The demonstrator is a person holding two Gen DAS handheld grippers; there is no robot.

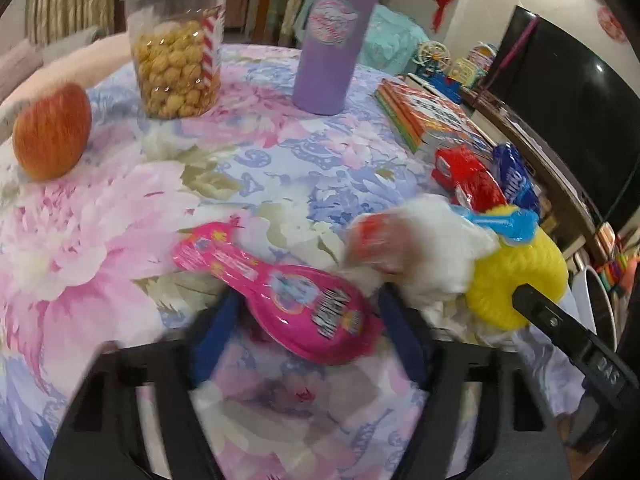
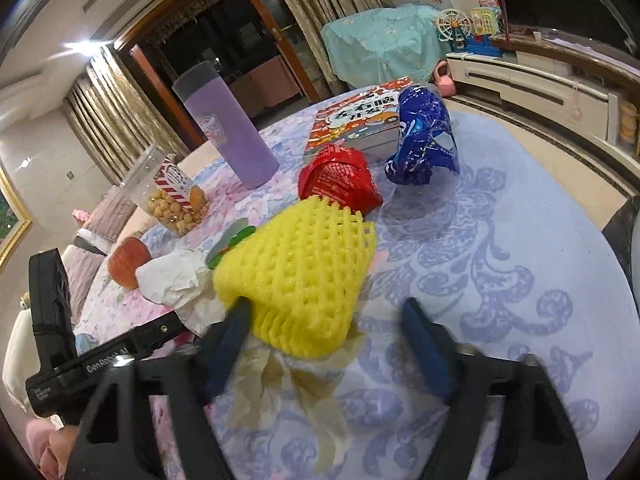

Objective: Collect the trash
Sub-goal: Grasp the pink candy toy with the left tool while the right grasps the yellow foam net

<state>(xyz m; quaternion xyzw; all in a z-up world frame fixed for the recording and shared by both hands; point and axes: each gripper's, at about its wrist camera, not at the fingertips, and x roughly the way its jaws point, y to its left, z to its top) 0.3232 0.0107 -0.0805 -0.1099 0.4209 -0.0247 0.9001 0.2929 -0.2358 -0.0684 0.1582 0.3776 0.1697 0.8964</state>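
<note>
The left gripper (image 1: pixel 308 312) has its blue-padded jaws spread wide, and the round body of a pink guitar-shaped wrapper (image 1: pixel 276 288) lies between them without either pad clearly pressing it. The wrapper is glossy, printed with small pictures and a dark label, its neck pointing away from the gripper. Just beside the wrapper's body sits a crumpled white tissue (image 1: pixel 420 256), blurred, with a red and white scrap on top. Beyond the tissue lies a yellow foam fruit net (image 1: pixel 516 280), and behind that net a red snack bag (image 1: pixel 468 178) and a blue snack bag (image 1: pixel 516 180).

The right gripper (image 2: pixel 324 320) is also spread wide; its left pad touches the near edge of the net, a puffy yellow mesh of open diamond cells, while the other pad stands apart from it.

Farther behind the net stand a purple tumbler (image 1: pixel 332 44), a clear jar of snacks (image 1: pixel 176 48) and an apple (image 1: pixel 52 132), all on the floral tablecloth (image 1: pixel 120 220).
</note>
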